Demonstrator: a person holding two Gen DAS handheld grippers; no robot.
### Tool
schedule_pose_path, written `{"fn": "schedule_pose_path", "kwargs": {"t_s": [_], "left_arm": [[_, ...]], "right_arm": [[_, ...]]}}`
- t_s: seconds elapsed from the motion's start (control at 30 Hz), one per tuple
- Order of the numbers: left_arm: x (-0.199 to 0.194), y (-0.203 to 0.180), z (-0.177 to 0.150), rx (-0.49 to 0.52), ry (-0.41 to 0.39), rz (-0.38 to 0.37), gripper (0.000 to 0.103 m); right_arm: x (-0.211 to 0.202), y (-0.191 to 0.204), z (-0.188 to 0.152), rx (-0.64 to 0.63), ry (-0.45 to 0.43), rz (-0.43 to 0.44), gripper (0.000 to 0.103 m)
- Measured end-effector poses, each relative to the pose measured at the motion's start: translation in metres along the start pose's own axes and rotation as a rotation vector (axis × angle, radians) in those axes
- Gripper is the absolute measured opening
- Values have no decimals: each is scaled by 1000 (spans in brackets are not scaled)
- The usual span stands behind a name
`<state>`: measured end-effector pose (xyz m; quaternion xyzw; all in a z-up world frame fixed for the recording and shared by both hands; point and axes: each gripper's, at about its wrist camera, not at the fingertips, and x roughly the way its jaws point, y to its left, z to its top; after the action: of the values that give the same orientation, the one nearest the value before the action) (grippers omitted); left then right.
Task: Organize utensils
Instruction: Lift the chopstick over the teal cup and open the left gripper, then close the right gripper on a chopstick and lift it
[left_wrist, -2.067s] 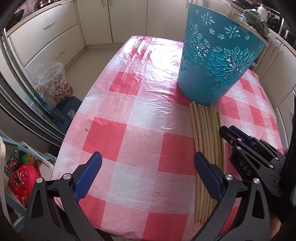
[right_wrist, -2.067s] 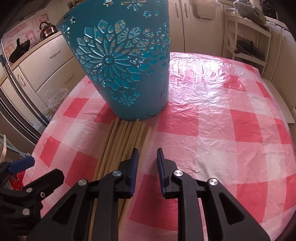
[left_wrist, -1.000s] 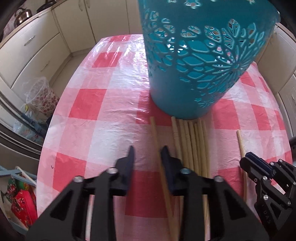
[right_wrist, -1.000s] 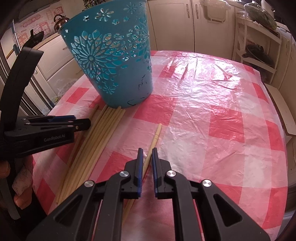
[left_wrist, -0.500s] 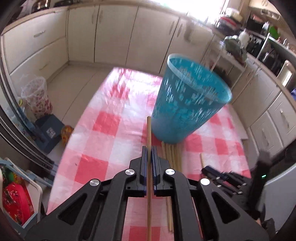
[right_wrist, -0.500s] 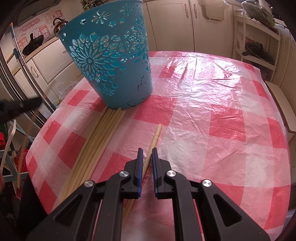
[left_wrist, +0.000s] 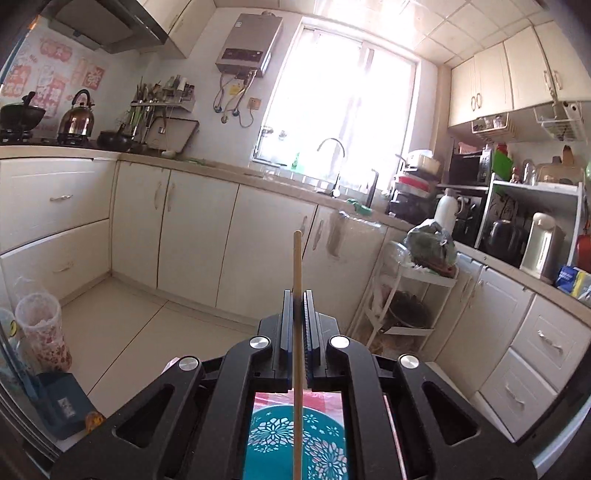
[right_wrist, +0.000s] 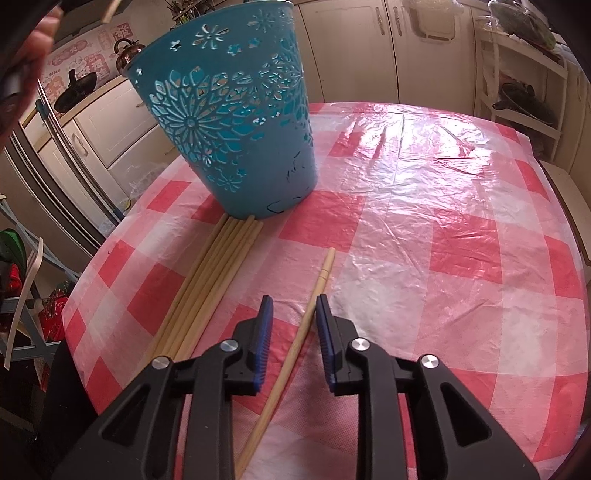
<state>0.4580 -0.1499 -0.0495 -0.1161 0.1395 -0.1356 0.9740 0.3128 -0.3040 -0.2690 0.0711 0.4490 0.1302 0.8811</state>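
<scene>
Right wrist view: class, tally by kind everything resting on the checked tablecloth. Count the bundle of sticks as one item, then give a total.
Teal basket: 1
Bundle of sticks: 1
Single stick lying apart: 1
Total: 3

The basket (right_wrist: 236, 129) stands on the table (right_wrist: 443, 229) toward its far left part. A row of chopsticks (right_wrist: 207, 280) lies side by side before it, their far ends touching its base, running toward the near edge. One single chopstick (right_wrist: 299, 332) lies just right of them, apart, between the opening jaws of the right gripper (right_wrist: 293, 314).
</scene>
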Motion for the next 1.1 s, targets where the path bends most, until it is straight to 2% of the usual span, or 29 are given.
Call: {"fn": "schedule_pose_path", "kwargs": {"t_s": [0.13, 0.3, 0.37, 0.43, 0.5, 0.57, 0.7, 0.83, 0.93, 1.0, 1.1], "left_arm": [[41, 5, -38, -3, 103, 40, 5], [39, 6, -64, 59, 168, 79, 5], [38, 6, -68, 92, 219, 84, 8], [34, 11, -71, 103, 269, 106, 17], [18, 20, -68, 102, 272, 148, 45], [-7, 31, -65, 101, 247, 192, 62], [-56, 59, -71, 82, 241, 231, 78], [-86, 92, -94, 30, 313, 244, 80], [-101, 111, -116, -8, 369, 254, 80], [-110, 122, -133, -23, 396, 263, 80], [-119, 135, -155, -36, 436, 280, 80]], "right_arm": [[0, 0, 1, 2, 1, 10, 26], [0, 1, 1, -4, 3, 11, 28], [0, 1, 1, 0, 3, 15, 28], [0, -2, 1, 11, 3, 25, 28], [-2, -5, 1, 28, 4, 26, 28], [-5, -7, 0, 39, 6, 21, 28], [-5, -2, 0, 25, 17, -20, 28], [2, 12, 6, -11, 44, -110, 28], [7, 28, 6, -107, 69, -217, 21], [6, 34, 5, -151, 83, -232, 10], [3, 30, 3, -131, 96, -206, 7]]}}
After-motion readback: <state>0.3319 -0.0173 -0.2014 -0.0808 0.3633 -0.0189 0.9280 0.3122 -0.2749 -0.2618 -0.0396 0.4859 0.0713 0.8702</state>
